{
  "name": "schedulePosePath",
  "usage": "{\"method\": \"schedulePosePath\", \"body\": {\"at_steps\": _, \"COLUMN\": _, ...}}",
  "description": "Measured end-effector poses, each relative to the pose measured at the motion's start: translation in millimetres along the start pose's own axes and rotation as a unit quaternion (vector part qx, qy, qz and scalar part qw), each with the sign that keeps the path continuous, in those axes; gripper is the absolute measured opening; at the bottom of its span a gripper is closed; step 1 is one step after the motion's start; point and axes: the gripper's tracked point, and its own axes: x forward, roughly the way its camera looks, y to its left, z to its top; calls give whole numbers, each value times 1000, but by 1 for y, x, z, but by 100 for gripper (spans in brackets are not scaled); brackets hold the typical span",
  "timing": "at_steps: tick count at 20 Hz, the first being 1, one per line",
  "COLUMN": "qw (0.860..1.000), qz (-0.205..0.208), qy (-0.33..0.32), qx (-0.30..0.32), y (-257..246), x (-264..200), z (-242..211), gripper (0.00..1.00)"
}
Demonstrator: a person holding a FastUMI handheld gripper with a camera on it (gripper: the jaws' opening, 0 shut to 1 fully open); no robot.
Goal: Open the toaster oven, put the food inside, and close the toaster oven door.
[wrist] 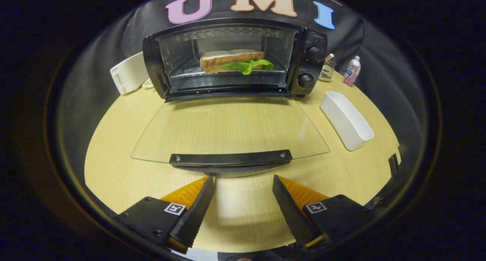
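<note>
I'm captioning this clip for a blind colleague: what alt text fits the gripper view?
A sandwich sits on the rack inside the toaster oven, whose glass door lies folded down flat over the wooden table. The open tongs hover just short of the door's handle, holding nothing.

Illumination is even and moderately bright, apparently from overhead. The wooden table [125, 147] is well lit, with no blown-out areas. The lowered glass door [231, 130] carries a faint pale reflection near its right side and a thin dark shadow along its hinge edge; its handle [231, 158] casts a soft shadow on the table just ahead of the gripper [243, 183], whose fingers stand spread apart with bare table between them. The toaster oven [228, 60] interior is clearly lit, and the sandwich [233, 60] reads sharp. Fisheye distortion is strong: the table edge bows and straight lines curve (worst toward the margins). The outer rim dims and softens; the bottle [352, 70] looks slightly blurred.
</note>
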Motion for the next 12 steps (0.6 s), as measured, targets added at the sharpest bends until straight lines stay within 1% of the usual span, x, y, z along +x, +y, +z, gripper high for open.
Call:
{"method": "schedulePosePath", "body": {"at_steps": 8, "qw": 999, "qz": 8, "qy": -39, "qx": -14, "y": 1, "x": -19, "z": 26, "gripper": 98}}
{"method": "schedulePosePath", "body": {"at_steps": 12, "qw": 997, "qz": 20, "qy": -77, "qx": 8, "y": 6, "x": -27, "z": 51, "gripper": 98}}
